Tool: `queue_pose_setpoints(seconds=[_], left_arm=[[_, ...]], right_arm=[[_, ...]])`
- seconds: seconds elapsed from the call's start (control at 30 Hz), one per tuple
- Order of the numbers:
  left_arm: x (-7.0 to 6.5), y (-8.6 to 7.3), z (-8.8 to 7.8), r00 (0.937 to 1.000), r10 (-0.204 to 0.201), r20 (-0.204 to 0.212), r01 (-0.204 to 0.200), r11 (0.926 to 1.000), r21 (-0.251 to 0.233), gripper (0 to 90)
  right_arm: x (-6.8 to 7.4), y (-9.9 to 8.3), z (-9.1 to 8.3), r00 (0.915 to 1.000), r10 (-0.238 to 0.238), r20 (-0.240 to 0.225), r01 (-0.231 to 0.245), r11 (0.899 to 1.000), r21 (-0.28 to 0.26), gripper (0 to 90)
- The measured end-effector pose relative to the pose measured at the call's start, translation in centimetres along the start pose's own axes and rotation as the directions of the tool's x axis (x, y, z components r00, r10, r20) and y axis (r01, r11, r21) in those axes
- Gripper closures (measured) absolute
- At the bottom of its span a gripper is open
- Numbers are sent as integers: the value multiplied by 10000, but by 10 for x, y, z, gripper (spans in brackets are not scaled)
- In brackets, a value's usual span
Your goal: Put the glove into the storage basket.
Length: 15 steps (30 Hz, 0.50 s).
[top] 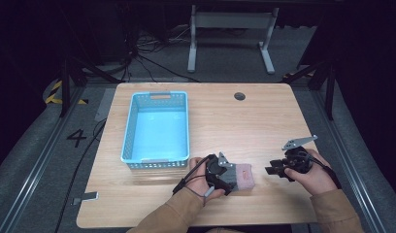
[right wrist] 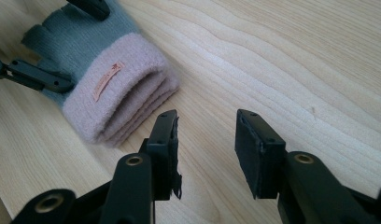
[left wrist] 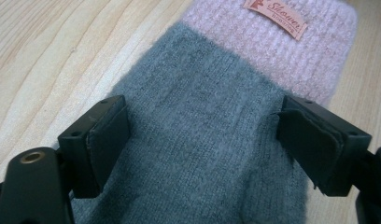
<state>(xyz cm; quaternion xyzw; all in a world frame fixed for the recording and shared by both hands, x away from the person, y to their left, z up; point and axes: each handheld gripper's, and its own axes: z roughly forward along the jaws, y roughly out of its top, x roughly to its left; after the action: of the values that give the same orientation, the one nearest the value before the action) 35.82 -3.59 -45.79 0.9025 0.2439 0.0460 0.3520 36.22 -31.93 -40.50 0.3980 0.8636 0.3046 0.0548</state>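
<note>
Between spread jaws of left tool (left wrist: 202,144): glove (left wrist: 212,140), flat on table, ungripped.

Your way across the table (top: 264,121) is open at the right and far side. The blue basket (top: 130,128) blocks the left half, its near wall just beyond your left hand (top: 198,182), and the glove (top: 244,175) lies between both grippers.

A glove (top: 243,176) lies on the table (top: 264,116), right of the basket (top: 157,127).

grey-pink glove (left wrist: 212,140) between open jaws
</note>
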Motion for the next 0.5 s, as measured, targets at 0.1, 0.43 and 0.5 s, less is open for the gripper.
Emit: queue_pose_setpoints(seconds=[0.1, 0.43, 0.5], left_arm=[[-1, 0, 0, 9999, 28, -119, -27, 10000, 85, 176], [1, -1, -1, 9990, 212, -382, -219, 9996, -189, 420], [2, -2, -1, 9996, 146, -232, -156, 9989, -436, 508]], right_arm=[[0, 0, 1, 10000, -24, -21, 24, 10000, 17, 603], [1, 1, 0, 9999, -58, -115, 57, 9999, -82, 601], [1, 1, 0, 9997, -87, -232, 84, 9998, -156, 601]])
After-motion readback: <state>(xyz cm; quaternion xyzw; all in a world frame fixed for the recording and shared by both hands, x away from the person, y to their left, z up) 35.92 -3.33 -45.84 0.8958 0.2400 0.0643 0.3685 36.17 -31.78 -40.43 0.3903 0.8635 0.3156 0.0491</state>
